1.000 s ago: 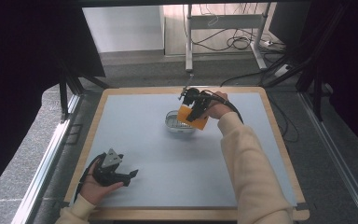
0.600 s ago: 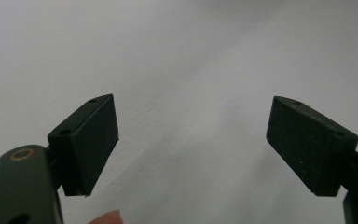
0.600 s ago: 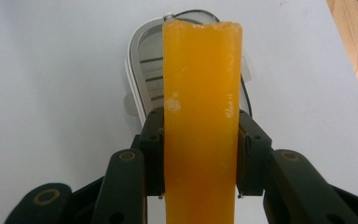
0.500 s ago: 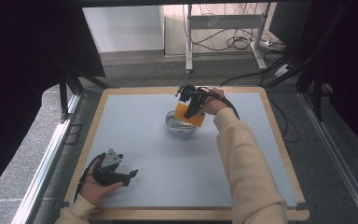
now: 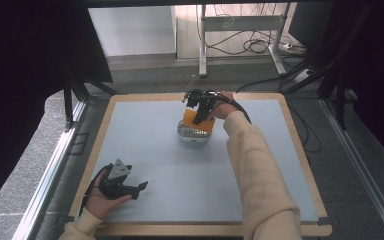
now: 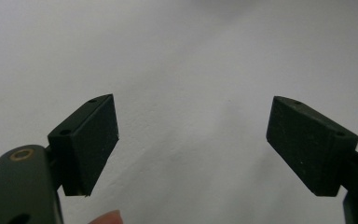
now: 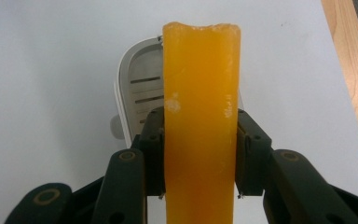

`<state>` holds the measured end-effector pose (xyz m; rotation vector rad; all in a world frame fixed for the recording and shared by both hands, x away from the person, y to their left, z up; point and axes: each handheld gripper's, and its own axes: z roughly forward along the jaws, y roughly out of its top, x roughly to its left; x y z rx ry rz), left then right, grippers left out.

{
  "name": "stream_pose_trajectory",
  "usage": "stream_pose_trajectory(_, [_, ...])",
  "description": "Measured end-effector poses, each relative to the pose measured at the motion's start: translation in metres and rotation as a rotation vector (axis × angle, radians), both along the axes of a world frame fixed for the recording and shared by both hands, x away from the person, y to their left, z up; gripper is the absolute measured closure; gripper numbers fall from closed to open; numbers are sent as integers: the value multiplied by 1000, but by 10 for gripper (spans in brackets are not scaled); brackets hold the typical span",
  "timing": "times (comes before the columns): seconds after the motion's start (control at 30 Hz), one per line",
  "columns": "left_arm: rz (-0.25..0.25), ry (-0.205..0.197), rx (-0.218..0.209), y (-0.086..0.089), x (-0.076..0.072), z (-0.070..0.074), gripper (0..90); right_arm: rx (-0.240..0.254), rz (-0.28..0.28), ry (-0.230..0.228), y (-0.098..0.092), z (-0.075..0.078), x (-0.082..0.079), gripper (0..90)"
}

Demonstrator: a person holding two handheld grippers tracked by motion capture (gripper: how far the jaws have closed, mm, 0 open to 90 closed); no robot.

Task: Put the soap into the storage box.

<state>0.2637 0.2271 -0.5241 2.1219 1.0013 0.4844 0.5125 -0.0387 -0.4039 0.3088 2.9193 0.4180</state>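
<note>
Orange sponge is sitting clamped between the jaws of the right gripper, hanging just above a white slotted container near the far middle of the pale blue table. The left gripper is resting near the front left corner, jaws spread wide, gripping nothing.

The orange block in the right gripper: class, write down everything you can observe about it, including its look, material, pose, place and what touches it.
The orange block is a long, flat-sided slab of bright orange, matte and slightly pitted like sponge or foam, with pale scuffs and a ragged far end. The right gripper has its jaws pressed on the two sides, shut on it. In the high view it is held tilted over a white slotted container at the table's far middle; whether it touches the container cannot be told.
</note>
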Motion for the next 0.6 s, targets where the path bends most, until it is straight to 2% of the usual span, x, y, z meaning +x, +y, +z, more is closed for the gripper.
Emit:
stream_pose_trajectory(0.17, [-1,1,0,0,0,0,169,7,6,-1,2,-1,0,617])
stream_pose_trajectory(0.6, [-3,2,4,-1,0,-1,169,-15,24,-7,8,-6,5,617])
